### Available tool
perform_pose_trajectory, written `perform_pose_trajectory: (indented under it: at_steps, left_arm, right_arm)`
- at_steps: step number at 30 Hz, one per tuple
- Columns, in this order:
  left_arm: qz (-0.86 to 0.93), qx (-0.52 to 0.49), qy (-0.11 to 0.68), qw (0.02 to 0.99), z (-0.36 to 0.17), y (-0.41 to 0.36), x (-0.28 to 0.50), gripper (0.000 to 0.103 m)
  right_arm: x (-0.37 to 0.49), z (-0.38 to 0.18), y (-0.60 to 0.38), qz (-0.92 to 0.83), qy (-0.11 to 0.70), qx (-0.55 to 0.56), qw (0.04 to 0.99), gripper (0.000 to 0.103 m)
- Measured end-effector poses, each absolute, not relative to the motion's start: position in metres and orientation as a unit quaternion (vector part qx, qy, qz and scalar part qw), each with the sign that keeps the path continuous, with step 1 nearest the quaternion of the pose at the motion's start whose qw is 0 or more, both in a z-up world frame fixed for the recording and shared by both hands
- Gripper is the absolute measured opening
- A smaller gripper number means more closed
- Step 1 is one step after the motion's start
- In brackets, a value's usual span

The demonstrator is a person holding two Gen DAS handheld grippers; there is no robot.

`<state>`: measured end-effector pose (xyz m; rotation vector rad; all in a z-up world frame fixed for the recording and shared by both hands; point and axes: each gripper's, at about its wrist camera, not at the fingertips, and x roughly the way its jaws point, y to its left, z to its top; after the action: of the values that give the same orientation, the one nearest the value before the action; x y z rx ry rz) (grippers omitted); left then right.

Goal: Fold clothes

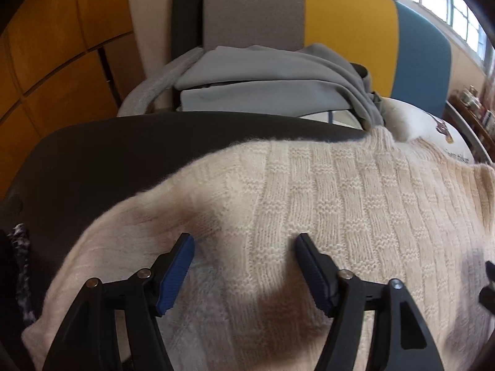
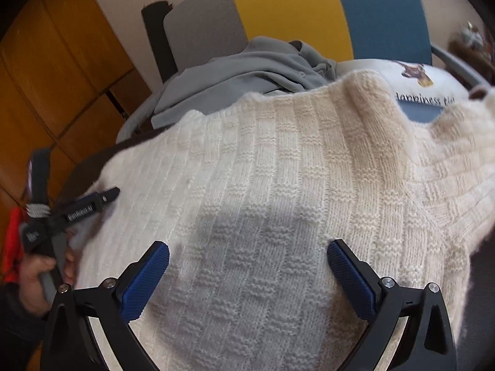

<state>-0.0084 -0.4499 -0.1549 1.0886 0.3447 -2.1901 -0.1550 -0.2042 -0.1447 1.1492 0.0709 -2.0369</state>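
A cream knitted sweater (image 1: 324, 191) lies spread over a dark surface (image 1: 123, 154); it fills most of the right wrist view (image 2: 278, 170) too. My left gripper (image 1: 244, 244) is open and empty, hovering just above the sweater's left part. My right gripper (image 2: 247, 253) is open and empty above the sweater's middle. The left gripper also shows at the left edge of the right wrist view (image 2: 77, 213), held in a hand over the sweater's left edge. A fold of the sweater (image 2: 380, 130) rises at the far right.
A pile of grey clothes (image 1: 272, 77) lies beyond the sweater on a chair with a grey, yellow and blue back (image 1: 349, 21). A white printed pillow (image 2: 411, 83) sits at the far right. Orange wooden cabinets (image 1: 52, 61) stand on the left.
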Motion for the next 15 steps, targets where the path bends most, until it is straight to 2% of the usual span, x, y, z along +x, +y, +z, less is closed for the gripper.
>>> perform_pose_trajectory:
  at_steps: [8,12,15]
  left_arm:
    - [-0.869,0.386,0.152,0.27,-0.137,-0.381,0.052,0.064]
    - [-0.863,0.397,0.176,0.26,-0.147,-0.362,0.087,0.064]
    - [-0.856,0.409,0.176,0.264,-0.158,-0.356,0.109,0.064]
  right_arm:
    - [-0.129,-0.107,-0.156,-0.773,0.036,0.445,0.45,0.103]
    - [-0.09,-0.118,-0.128,-0.764,0.102,0.459,0.441,0.103]
    - [-0.064,-0.133,-0.107,-0.757,0.118,0.474,0.434,0.103]
